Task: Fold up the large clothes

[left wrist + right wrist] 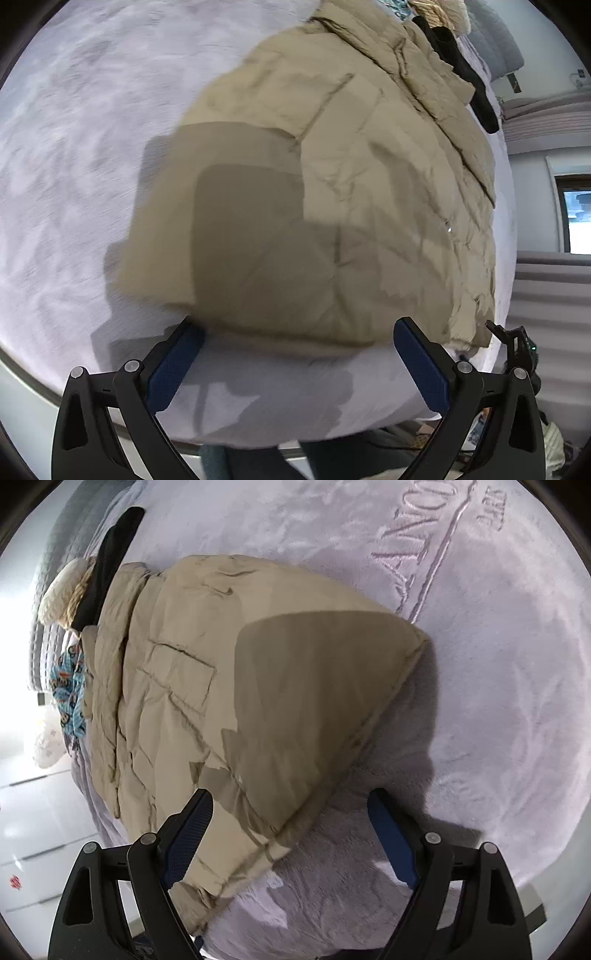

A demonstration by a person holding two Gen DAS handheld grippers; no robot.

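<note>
a tan padded jacket [332,192] lies spread on the grey-blanketed bed [74,147], hem toward me. my left hand-held gripper [299,365] and right hand-held gripper [291,834] hover spread wide, holding nothing. i judge each should pinch a hem corner squarely, then lift evenly together.

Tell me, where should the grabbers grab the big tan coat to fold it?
Probably the tan coat by its near hem. The right gripper is open over the corner where the edge lifts off the blanket. The left gripper is open at the other end; come from this side.
</note>
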